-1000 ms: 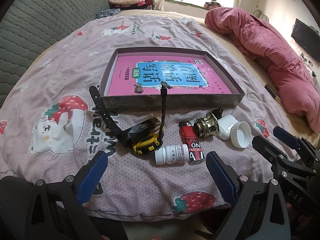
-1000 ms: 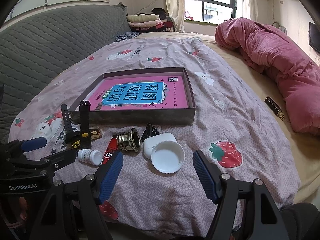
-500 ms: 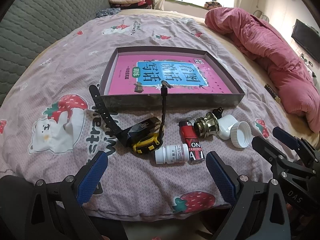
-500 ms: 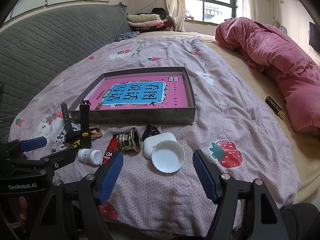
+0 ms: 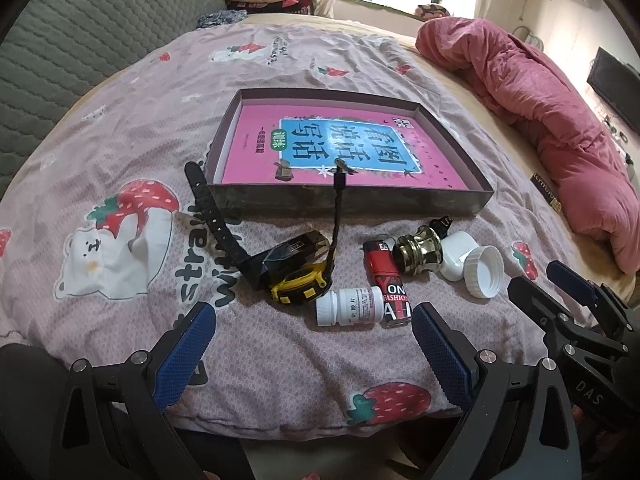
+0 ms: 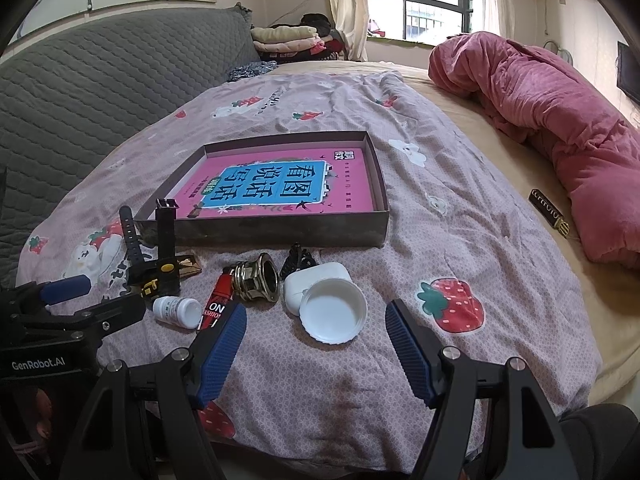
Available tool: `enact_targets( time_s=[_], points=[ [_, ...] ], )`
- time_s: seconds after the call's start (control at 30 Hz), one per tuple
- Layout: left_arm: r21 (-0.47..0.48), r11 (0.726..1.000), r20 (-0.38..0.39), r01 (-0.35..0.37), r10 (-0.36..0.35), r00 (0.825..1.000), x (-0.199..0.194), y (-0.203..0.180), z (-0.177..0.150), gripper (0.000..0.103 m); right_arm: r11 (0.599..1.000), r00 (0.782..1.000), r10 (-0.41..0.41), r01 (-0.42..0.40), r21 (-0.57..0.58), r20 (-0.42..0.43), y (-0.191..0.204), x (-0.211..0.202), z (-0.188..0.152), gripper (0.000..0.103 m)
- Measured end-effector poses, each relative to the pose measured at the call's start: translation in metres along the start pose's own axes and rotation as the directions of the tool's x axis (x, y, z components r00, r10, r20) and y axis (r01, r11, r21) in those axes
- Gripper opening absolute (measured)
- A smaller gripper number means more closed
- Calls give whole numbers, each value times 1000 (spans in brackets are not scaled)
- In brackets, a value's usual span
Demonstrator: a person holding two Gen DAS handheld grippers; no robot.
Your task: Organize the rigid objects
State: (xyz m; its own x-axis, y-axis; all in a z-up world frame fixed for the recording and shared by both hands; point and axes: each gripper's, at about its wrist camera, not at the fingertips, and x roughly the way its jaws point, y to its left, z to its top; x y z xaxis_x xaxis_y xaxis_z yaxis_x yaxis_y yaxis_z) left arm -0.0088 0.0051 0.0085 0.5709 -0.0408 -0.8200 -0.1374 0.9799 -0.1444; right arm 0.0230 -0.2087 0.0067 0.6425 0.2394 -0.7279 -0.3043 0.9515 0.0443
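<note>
Spread across the bed (image 5: 132,128), every small item lay outside the box (image 5: 352,200), both my hand-held grippers (image 5: 312,356) (image 6: 316,352) wide and empty, nothing sorted.

The quilt (image 5: 132,128) is looking like soft matt cloth. The brass fitting (image 5: 418,249) is shining as polished metal. The bottle (image 5: 347,306) and cap (image 6: 333,312) are showing smooth white plastic, the lighter (image 5: 387,276) glossy red plastic, the watch (image 5: 294,268) matt black strap, and the pads (image 6: 222,354) ribbed blue rubber.
</note>
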Motion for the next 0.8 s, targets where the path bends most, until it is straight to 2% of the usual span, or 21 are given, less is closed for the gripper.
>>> enact_targets(
  time_s=[0.3,0.6,0.8],
  points=[
    [-57,998,14,28,-28,1000,0,14,2,99,1000,1000,1,0,23,-8,-6,1,0,71],
    [-2,999,52,47,-47,998,4,2,19,99,996,999,0,4,90,-47,-23,11,-1,71],
    [48,999,30,-12,11,999,22,0,34,99,991,996,4,8,133,-92,-33,24,-5,71]
  ],
)
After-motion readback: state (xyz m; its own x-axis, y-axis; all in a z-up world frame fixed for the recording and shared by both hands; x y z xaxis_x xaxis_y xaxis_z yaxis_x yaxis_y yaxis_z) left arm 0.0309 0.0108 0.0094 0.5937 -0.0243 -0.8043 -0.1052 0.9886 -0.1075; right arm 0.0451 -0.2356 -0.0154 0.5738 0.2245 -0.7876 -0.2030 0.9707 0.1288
